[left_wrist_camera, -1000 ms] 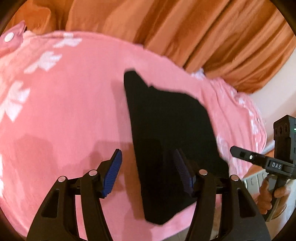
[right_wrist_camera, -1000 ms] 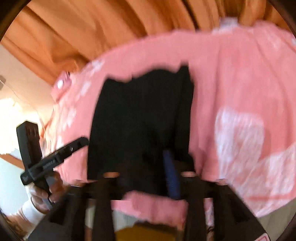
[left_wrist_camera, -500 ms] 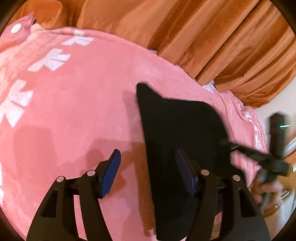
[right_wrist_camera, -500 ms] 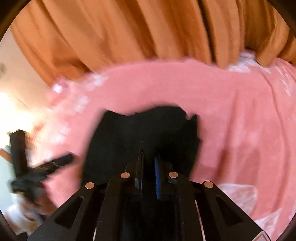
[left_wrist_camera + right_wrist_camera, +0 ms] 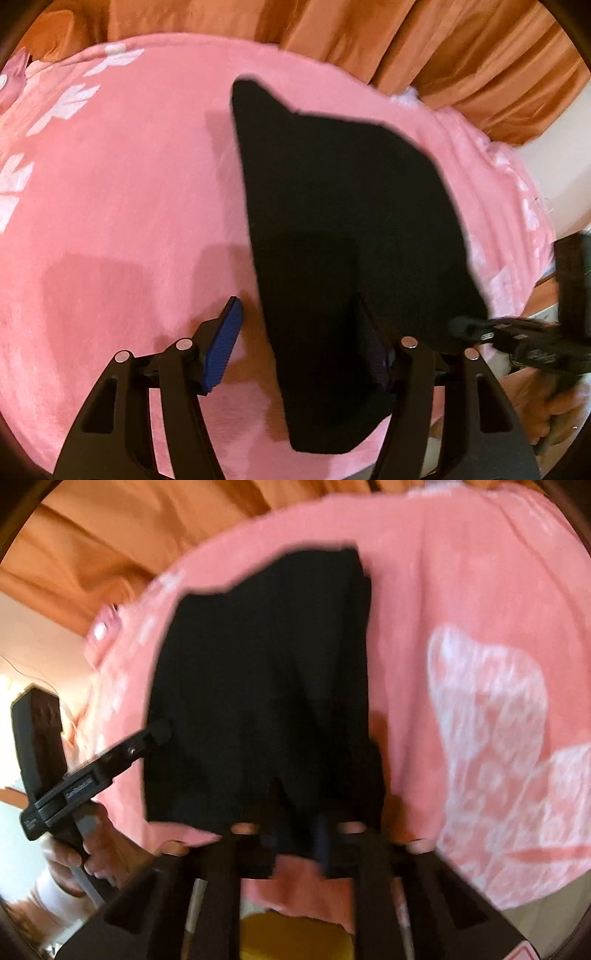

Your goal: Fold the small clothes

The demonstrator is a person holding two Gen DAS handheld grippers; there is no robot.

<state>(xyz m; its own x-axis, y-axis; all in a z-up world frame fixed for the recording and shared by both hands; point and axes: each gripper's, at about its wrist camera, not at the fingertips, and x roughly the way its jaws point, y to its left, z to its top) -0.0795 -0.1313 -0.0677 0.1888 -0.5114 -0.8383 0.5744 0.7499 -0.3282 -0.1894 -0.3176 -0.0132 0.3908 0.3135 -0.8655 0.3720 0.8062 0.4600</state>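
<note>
Pink blanket (image 5: 122,206) with orange curtains (image 5: 424,44) behind. Left gripper (image 5: 299,343) is spread wide over the black garment's (image 5: 343,229) near edge, one pad on the blanket. Right gripper (image 5: 291,834) sits at the garment's (image 5: 266,686) near hem (too blurry, can't tell its state).

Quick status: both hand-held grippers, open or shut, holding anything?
Left hand-held gripper: open, straddling the black garment's left edge, gripping nothing.
Right hand-held gripper: too blurred to tell.

right gripper (image 5: 291,834) blurred, jaw gap unreadable, black garment (image 5: 258,686) near edge hidden behind its fingers
</note>
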